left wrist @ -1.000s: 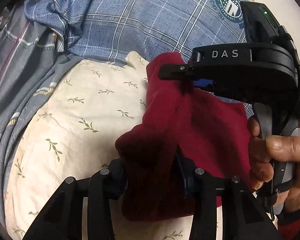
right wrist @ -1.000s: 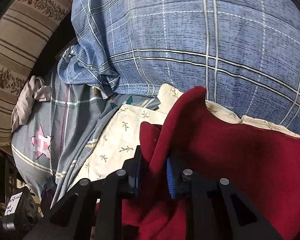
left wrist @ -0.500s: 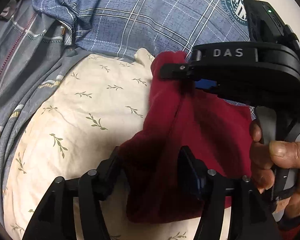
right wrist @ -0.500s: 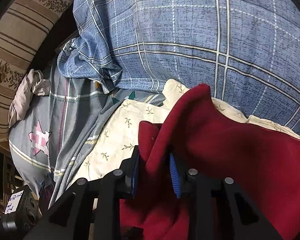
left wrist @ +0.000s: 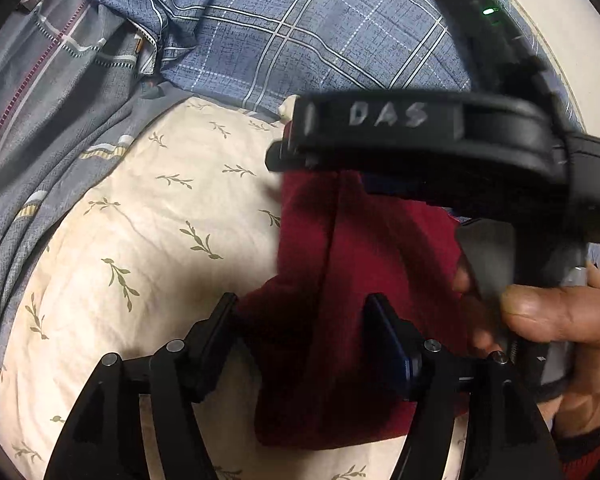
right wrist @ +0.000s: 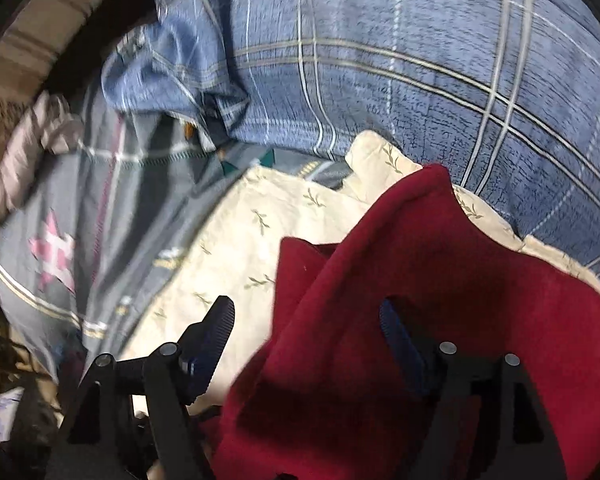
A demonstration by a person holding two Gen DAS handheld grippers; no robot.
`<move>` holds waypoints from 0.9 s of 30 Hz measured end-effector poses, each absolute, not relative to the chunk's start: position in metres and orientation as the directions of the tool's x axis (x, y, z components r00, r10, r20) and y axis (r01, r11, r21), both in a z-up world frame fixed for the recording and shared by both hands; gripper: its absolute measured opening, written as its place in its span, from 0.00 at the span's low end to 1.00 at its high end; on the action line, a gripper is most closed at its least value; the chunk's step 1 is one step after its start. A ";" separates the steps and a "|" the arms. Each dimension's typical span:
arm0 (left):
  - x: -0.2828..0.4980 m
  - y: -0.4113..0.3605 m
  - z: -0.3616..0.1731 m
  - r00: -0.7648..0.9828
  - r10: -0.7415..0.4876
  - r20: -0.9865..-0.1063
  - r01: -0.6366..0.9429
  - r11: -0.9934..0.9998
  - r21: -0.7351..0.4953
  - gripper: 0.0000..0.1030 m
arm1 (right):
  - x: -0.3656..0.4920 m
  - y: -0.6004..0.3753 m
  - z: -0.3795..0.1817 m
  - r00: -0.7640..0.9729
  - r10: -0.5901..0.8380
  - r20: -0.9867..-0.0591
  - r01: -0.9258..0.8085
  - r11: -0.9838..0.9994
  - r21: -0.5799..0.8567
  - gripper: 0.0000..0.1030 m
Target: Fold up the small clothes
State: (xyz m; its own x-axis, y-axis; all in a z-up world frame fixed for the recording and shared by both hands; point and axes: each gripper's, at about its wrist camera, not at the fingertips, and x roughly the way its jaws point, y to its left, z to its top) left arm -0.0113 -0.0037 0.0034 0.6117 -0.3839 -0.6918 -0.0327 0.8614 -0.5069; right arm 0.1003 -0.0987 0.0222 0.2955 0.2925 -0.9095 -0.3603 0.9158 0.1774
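Note:
A dark red garment [left wrist: 340,280] lies bunched on a cream pillow with a leaf print [left wrist: 140,240]. My left gripper [left wrist: 300,320] is open, its jaws spread wide on either side of the red cloth. My right gripper [right wrist: 306,320] is open too, and the red garment [right wrist: 440,280] drapes loosely between and over its jaws. In the left wrist view the right gripper's black body marked DAS [left wrist: 420,136] hovers over the garment's far end, held by a hand [left wrist: 560,328].
A blue plaid blanket [left wrist: 300,32] lies beyond the pillow. A grey striped duvet with a pink star [right wrist: 56,252] lies at the left. A striped brown cushion [right wrist: 32,40] sits at the far left edge. A pale bunched cloth [right wrist: 28,148] rests beside it.
Both grippers have opened and let go of the red garment: the left first, then the right. The garment has sagged onto the pillow. The right gripper is moving and blurred.

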 end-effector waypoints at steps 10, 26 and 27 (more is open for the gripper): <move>-0.011 -0.005 0.003 0.612 -0.383 -0.692 -0.018 0.868 -0.496 0.67 | 0.104 -0.110 0.012 0.333 0.257 -0.907 -0.385 0.915 0.118 0.54; -0.023 -0.014 0.028 0.620 -0.447 -0.645 0.068 0.850 -0.523 0.19 | 0.081 -0.143 0.050 0.419 0.344 -0.840 -0.364 0.911 0.192 0.21; -0.026 -0.019 0.034 0.627 -0.443 -0.641 0.081 0.855 -0.512 0.19 | 0.077 -0.150 0.055 0.429 0.351 -0.832 -0.355 0.913 0.202 0.21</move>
State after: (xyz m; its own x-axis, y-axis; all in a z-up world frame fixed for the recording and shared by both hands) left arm -0.0258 -0.0187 0.0343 0.6267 -0.4429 -0.6412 0.0808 0.8553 -0.5118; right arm 0.0771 -0.1504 0.0546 0.4292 0.3510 -0.8322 -0.3547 0.9129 0.2020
